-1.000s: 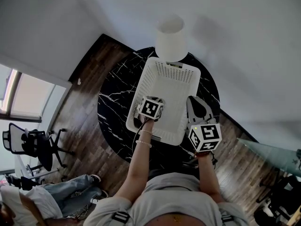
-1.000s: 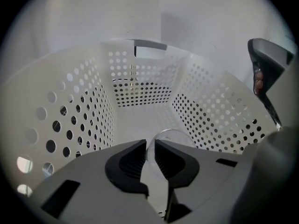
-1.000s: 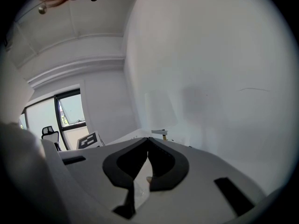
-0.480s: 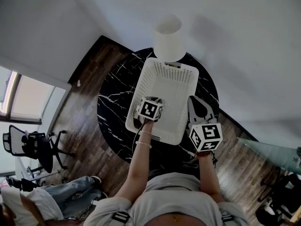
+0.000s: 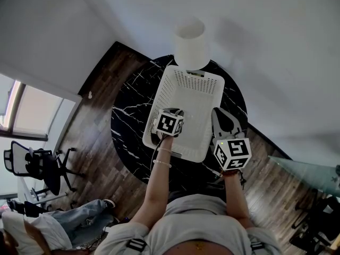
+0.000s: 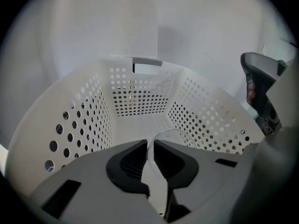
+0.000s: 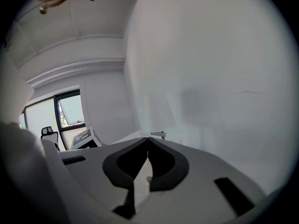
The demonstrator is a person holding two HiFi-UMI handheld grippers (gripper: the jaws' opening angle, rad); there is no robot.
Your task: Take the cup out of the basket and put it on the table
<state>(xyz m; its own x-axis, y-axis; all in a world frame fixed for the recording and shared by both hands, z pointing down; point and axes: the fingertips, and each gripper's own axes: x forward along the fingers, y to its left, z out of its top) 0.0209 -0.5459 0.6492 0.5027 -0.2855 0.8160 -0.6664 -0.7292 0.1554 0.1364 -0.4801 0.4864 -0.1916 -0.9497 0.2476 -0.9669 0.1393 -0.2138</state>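
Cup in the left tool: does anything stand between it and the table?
Yes: the left tool grips the cup inside the basket, whose perforated walls surround it and must be cleared to reach the table.

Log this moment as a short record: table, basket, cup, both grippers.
table: round, black marbled top
basket: white, perforated, standing on the table
cup: clear, inside the basket, mostly hidden by the jaws
left gripper: reaching into the basket, jaws closed on the cup's wall
right gripper: outside the basket's right side, jaws together, nothing between them
other: white cylinder beyond the basket's far end
task state: cup gripped, not yet out of the basket
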